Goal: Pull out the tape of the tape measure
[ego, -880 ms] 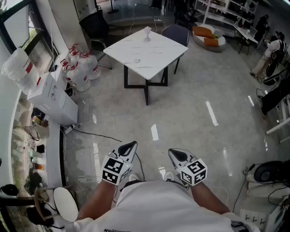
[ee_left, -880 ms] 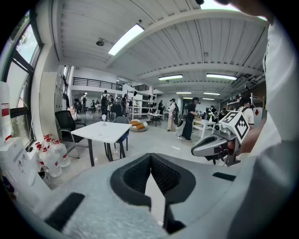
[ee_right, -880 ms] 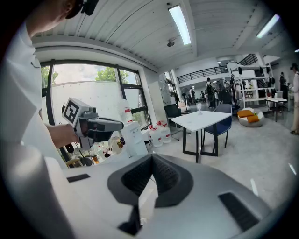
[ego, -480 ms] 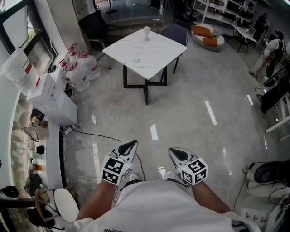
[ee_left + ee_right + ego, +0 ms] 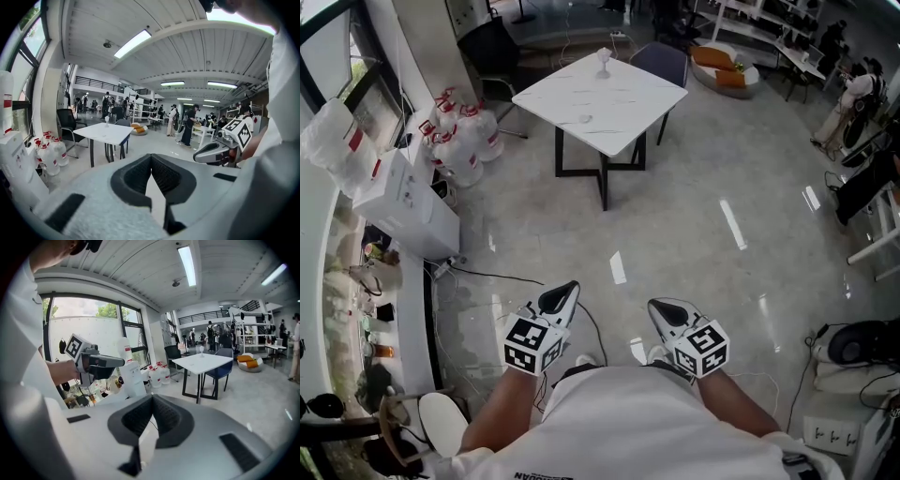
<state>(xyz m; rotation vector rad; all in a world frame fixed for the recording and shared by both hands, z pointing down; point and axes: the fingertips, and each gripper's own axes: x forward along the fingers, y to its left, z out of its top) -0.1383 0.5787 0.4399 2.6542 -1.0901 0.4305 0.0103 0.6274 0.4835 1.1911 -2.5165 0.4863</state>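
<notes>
White and faintly veined, the square table (image 5: 623, 94) stood on the grey floor (image 5: 694, 234) well ahead of the person, one corner turned toward them. A small pale thing (image 5: 586, 119) lay near the middle of the tabletop, toward its left edge, and a white stemmed object (image 5: 604, 60) stood by the far corner. Whether the small thing was the tape measure, and which way its long axis ran, was too small to tell. The left gripper (image 5: 565, 291) and right gripper (image 5: 662, 308) were held side by side close to the person's body, apart from each other, pointing slightly downward toward the table, each with its jaws clenched together on nothing.
</notes>
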